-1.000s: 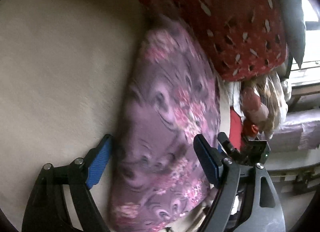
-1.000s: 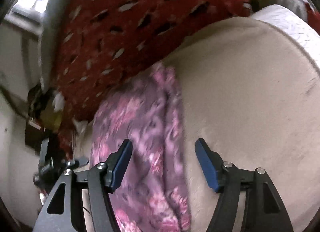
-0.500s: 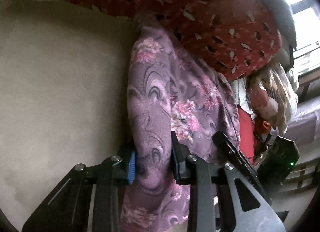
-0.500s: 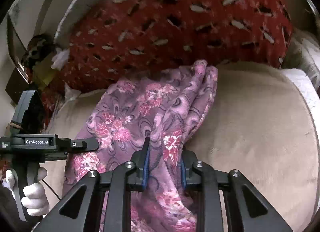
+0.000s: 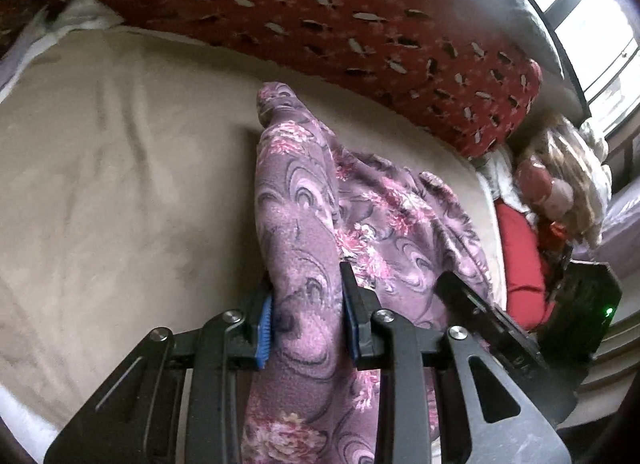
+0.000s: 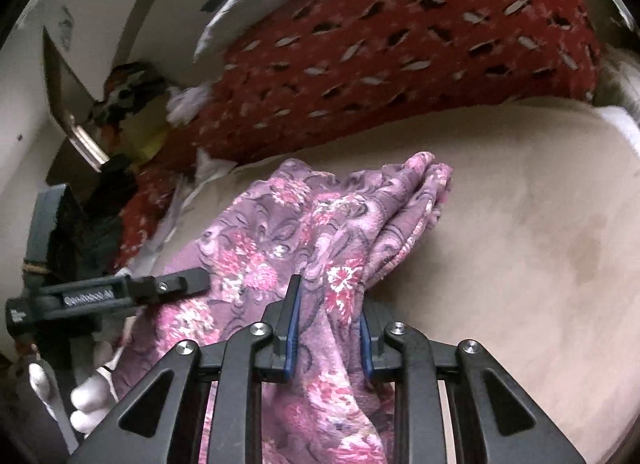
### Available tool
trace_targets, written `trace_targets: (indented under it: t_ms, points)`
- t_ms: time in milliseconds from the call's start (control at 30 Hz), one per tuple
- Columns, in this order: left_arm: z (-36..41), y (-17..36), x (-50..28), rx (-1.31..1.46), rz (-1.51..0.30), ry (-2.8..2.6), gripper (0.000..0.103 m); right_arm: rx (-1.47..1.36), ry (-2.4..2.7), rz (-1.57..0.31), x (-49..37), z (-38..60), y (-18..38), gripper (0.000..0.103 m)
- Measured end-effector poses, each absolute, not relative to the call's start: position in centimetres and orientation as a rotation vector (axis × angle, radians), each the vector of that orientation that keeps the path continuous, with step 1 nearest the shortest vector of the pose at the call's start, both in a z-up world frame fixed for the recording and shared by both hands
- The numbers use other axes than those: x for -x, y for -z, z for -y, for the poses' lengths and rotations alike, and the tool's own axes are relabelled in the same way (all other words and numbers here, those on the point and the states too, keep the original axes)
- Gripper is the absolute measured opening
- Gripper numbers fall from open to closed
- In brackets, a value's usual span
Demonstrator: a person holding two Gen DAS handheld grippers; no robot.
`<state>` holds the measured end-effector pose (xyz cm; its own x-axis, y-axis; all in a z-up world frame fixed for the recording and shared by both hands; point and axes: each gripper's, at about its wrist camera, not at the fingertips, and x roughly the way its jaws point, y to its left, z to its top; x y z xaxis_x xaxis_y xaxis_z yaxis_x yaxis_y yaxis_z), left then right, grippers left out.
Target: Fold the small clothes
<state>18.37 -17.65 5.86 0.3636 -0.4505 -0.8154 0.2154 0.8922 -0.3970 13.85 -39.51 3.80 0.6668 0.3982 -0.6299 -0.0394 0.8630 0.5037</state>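
While the purple floral garment (image 5: 304, 232) lies bunched on the beige bed (image 5: 120, 183) below a red patterned cushion (image 5: 360, 23), the left hand-held gripper (image 5: 306, 324) and right hand-held gripper (image 6: 326, 328) each pinch a fold of it.

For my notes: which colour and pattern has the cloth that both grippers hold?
Purple cloth with pink flowers and dark swirls; the right wrist view shows it best.
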Motion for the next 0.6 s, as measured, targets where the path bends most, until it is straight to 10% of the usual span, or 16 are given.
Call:
trace_targets:
  t_ms: [300, 600]
  points:
    - [11.3, 1.3, -16.2, 0.278, -1.286, 0.36, 0.045, -0.638, -0.169, -0.987, -10.1, 37.5, 3.9, 0.035]
    - [12.5, -2.8, -19.2, 0.279, -1.193, 0.407, 0.048, -0.582, -0.12, -0.809, -11.6, 38.0, -1.9, 0.037]
